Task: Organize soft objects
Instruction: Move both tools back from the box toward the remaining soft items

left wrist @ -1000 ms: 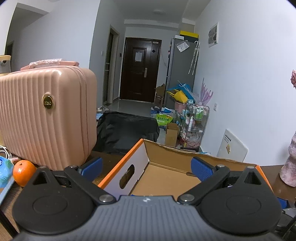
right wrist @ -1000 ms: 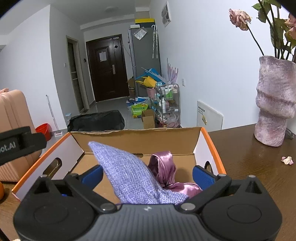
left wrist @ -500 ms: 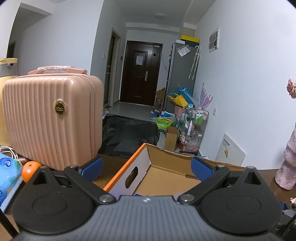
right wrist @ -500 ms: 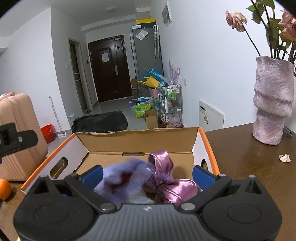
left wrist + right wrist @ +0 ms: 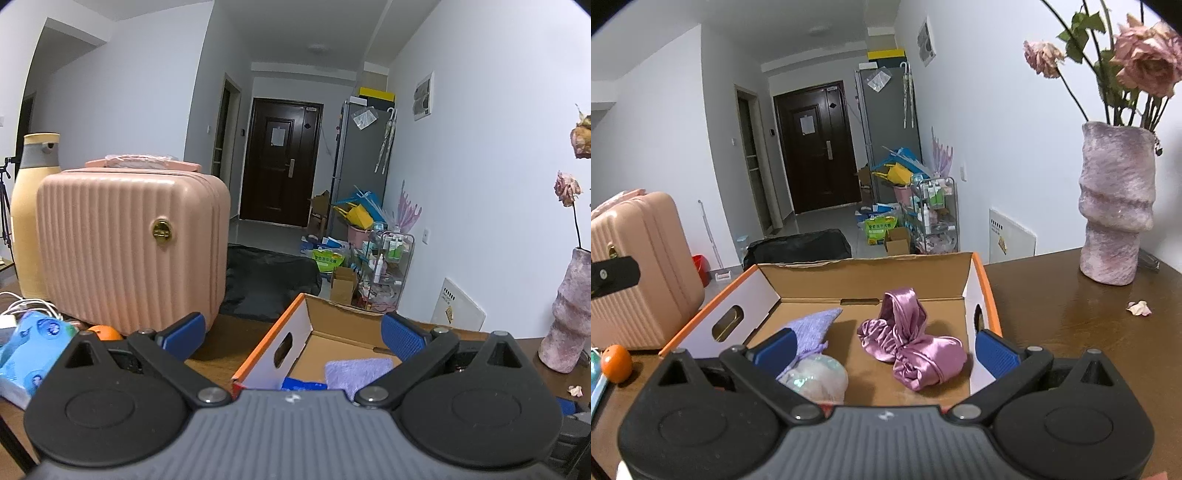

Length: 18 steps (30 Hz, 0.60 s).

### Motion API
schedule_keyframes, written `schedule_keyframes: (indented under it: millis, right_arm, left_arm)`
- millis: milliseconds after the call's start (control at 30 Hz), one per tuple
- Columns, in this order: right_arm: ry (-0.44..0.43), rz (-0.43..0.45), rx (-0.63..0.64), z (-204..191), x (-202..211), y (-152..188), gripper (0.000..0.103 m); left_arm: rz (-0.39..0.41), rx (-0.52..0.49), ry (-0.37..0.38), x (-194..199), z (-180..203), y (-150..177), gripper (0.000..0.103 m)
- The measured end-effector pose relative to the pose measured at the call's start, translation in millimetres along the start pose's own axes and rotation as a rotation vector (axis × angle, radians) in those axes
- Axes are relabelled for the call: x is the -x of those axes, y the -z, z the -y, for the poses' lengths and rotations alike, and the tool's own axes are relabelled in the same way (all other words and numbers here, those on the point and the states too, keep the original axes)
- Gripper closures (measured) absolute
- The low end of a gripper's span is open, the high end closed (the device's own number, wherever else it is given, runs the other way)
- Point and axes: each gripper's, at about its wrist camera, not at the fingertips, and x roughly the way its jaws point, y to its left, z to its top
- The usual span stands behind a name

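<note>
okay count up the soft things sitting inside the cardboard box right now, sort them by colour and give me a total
Lavender knitted pouch: 1
Pink-purple satin piece: 1
White iridescent bundle: 1
Total in the cardboard box: 3, going by the right wrist view. Both the right gripper and the left gripper are open and hold nothing.

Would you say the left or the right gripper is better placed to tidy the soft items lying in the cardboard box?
Right, probably: the right gripper is open directly over the cardboard box, framing the lavender cloth and satin bonnet.
</note>
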Motion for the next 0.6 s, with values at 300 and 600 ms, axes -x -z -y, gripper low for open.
schedule_keyframes:
  millis: [300, 600]
  right_arm:
    - [-0.017, 0.042, 0.038, -1, 35, 17, 0.0]
    - [-0.025, 0.1, 0.073, -7, 70, 37, 0.0]
  left_arm:
    - [0.009, -0.025, -0.025, 36, -14, 14, 0.0]
    - [0.016, -0.053, -0.038, 68, -25, 32, 0.0]
